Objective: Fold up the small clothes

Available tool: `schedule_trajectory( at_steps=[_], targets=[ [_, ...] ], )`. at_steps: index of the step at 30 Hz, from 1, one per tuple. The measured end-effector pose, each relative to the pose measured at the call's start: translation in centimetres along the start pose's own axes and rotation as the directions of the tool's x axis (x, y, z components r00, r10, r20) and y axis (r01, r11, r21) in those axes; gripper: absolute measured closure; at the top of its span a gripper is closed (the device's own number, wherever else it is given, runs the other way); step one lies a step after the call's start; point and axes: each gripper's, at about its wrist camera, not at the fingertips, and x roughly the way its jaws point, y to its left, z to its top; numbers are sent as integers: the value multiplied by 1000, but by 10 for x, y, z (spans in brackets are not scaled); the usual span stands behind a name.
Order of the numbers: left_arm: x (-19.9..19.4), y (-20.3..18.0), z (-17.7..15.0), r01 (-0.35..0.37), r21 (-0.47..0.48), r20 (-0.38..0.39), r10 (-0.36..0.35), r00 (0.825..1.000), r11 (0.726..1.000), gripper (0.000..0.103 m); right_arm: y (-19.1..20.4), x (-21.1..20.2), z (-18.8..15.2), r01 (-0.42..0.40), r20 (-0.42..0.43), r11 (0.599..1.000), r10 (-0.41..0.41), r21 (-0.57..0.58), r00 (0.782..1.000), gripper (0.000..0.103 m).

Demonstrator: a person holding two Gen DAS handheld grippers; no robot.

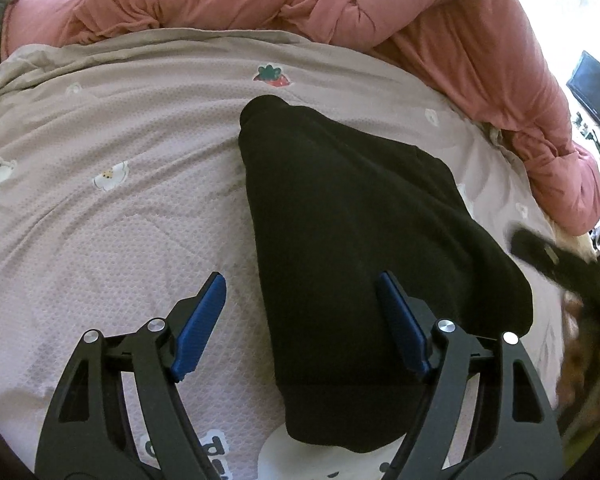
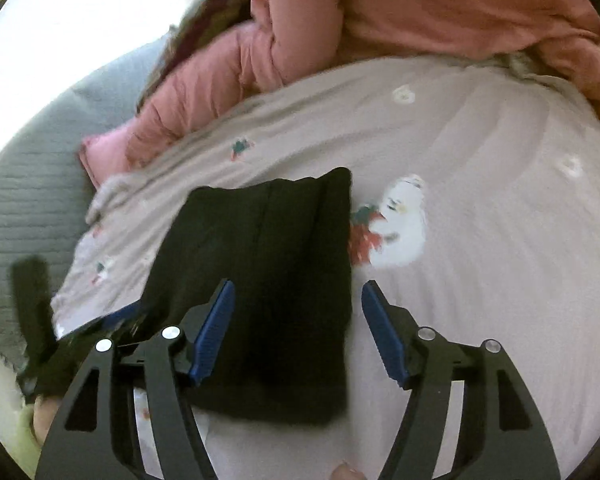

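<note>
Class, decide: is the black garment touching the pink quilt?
Apart. The left wrist view shows the black garment separated from the pink quilt by a bare band of printed sheet.

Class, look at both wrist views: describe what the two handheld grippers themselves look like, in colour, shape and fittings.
Both look alike. The left gripper and right gripper have black plastic linkage arms with triangular cut-outs, joined by round silver pivot pins. Each finger ends in a long, flat blue pad with a ribbed face. No cables or markings show.

Left wrist view looks steeply down along its tongs (image 1: 300, 312), close over the bed (image 1: 120, 208). Right wrist view does likewise from the other side. Both share the black garment (image 1: 340, 220) and pink quilt (image 1: 460, 40).
</note>
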Motion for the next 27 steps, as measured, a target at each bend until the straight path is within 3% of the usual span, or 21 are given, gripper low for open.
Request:
schedule_trajectory(
  at_steps=[3,5,7,9,10,15,17,21,24,27],
  targets=[
    [0,0,0,4,2,1,-4,1000,1000,33,-2,32,24,64,-59,998,-64,2,996,36],
    [-2,-1,0,-3,17,8,3,1000,1000,33,-1,48,35,44,-78,999,-43,8,996,29],
    [-3,-3,0,-9,31,13,9,1000,999,33,-3,64,42,77,-95,997,-74,29,993,30],
    [-4,-4,0,-15,46,19,14,1000,999,33,-1,75,45,80,-107,996,-76,28,991,49],
    [-5,-5,0,-17,52,20,16,1000,999,33,1,77,47,77,-106,997,-74,22,992,52],
    [-8,-7,0,-30,73,32,28,999,997,33,26,73,44,133,-65,982,-142,-131,988,89],
    [-9,-6,0,-37,71,35,34,999,997,33,37,68,43,125,-37,975,-134,-183,990,90],
    [-15,-4,0,-49,63,41,47,998,997,33,55,40,49,-20,65,978,34,-208,997,91],
    [-14,-2,0,-47,64,35,45,998,997,33,49,43,53,29,67,981,-16,-194,998,91],
    [-13,-1,-1,-38,59,30,36,999,998,33,25,63,49,60,-9,989,-62,-137,998,91]
  ],
)
